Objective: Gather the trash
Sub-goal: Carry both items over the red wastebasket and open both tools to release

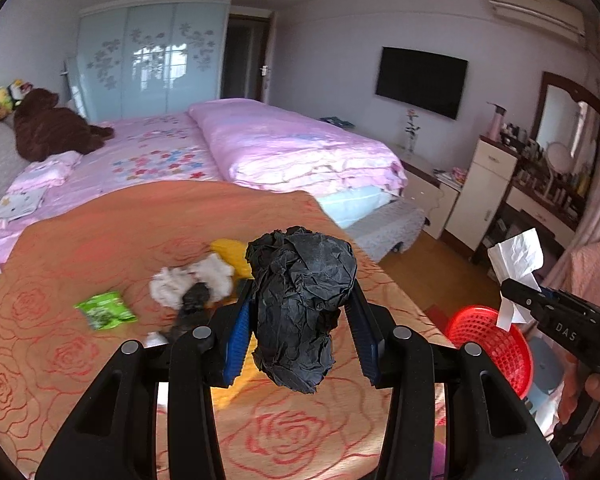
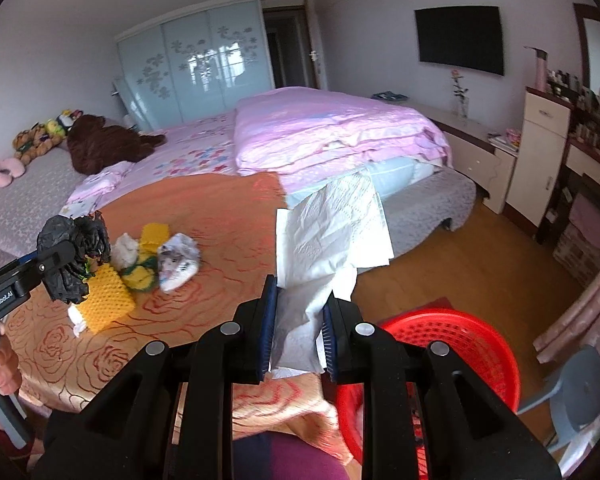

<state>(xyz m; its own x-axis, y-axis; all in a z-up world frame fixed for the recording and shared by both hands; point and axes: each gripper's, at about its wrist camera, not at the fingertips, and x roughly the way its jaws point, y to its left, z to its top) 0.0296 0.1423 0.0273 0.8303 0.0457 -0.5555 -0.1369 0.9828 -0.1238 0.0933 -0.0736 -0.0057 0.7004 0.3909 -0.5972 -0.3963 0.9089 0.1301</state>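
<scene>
My left gripper (image 1: 302, 304) is shut on a crumpled black paper wad (image 1: 300, 304), held above the orange rose-patterned table (image 1: 100, 360); the same wad (image 2: 70, 258) shows at the left of the right wrist view. My right gripper (image 2: 300, 296) is shut on a white tissue (image 2: 332, 236) that stands up from its pads; it also appears as the tissue (image 1: 518, 260) at the right of the left wrist view. A red mesh basket (image 2: 460, 344) sits on the floor below the table's right edge. Left on the table are a green wrapper (image 1: 106, 310), white crumpled paper (image 1: 192, 280) and yellow sponges (image 2: 106, 300).
A pink-covered bed (image 2: 320, 132) lies behind the table. A blue-grey stool (image 2: 580, 392) stands right of the basket. Cabinets and a dresser (image 2: 548, 152) line the right wall. A person's hand (image 2: 6, 368) holds the left gripper's handle.
</scene>
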